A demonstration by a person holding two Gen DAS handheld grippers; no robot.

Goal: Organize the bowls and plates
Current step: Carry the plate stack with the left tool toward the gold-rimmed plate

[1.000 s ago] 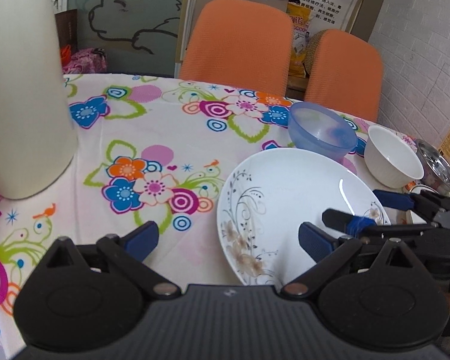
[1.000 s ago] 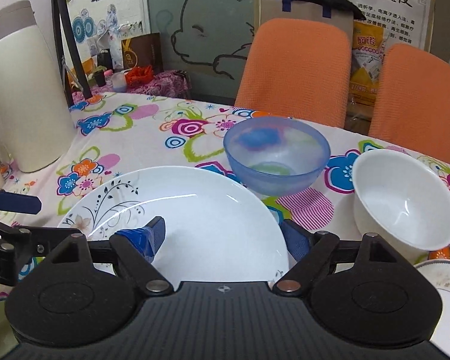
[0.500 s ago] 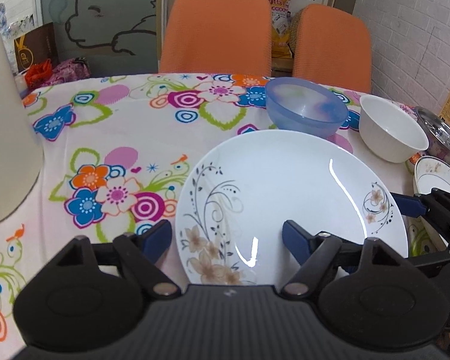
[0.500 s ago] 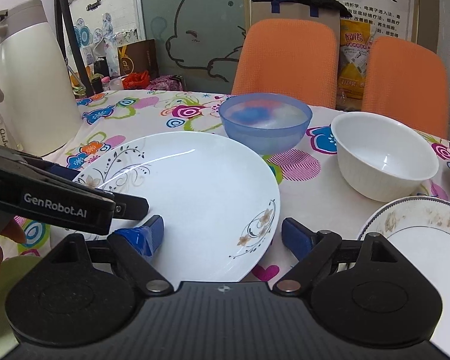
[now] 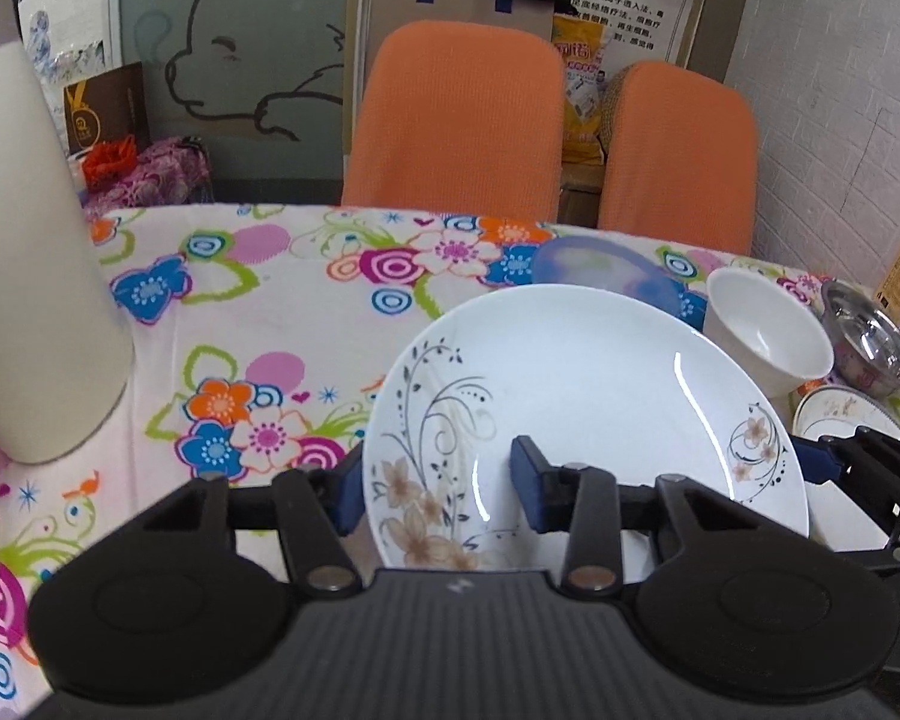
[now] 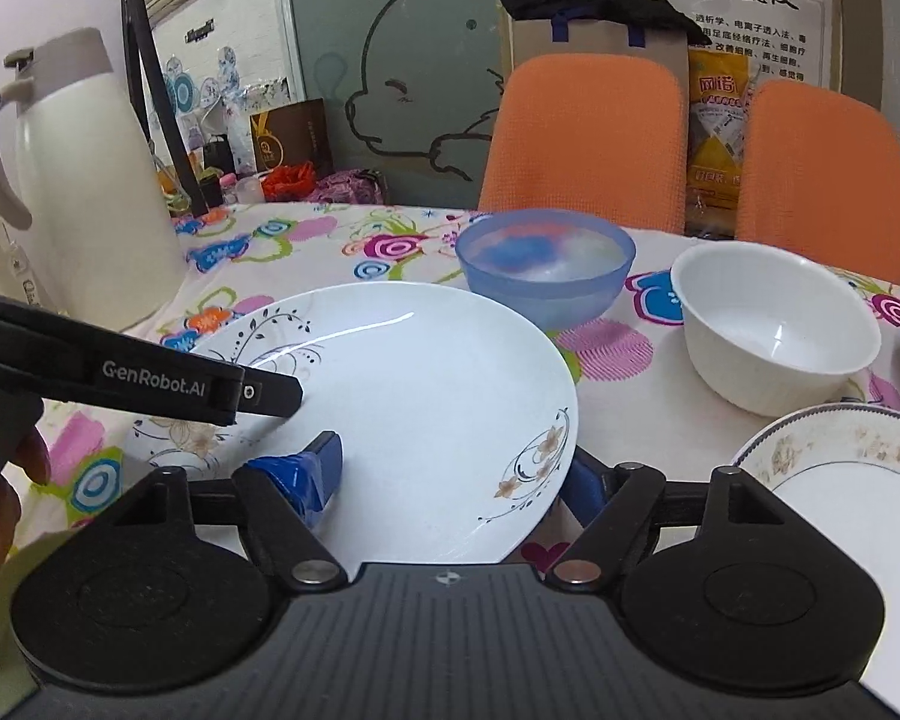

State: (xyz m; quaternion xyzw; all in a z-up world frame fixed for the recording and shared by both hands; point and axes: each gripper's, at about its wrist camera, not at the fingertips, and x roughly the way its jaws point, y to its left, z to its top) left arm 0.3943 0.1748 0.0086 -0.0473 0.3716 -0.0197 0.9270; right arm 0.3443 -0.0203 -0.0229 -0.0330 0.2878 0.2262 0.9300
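A large white plate (image 5: 582, 396) with a flower print is tilted up off the flowered tablecloth and hides part of the blue bowl (image 5: 594, 264). My left gripper (image 5: 438, 492) is closing on its near left rim, one pad outside the edge and one on the top face, pressing. From the right wrist view, the left gripper's finger (image 6: 258, 390) lies on the plate (image 6: 426, 396). My right gripper (image 6: 450, 480) is closing around the near right rim, one pad on top and one under the edge, still wide apart.
Behind the plate stand the blue bowl (image 6: 546, 264) and a white bowl (image 6: 774, 330). A small soiled plate (image 6: 840, 480) and a steel bowl (image 5: 870, 342) lie at the right. A tall cream thermos (image 5: 24, 270) stands at the left. Two orange chairs (image 5: 456, 120) back the table.
My left gripper came in from the left onto the plate's rim and narrowed its jaws on it, and the plate has tipped upward. The right gripper's jaws have narrowed around the other edge.
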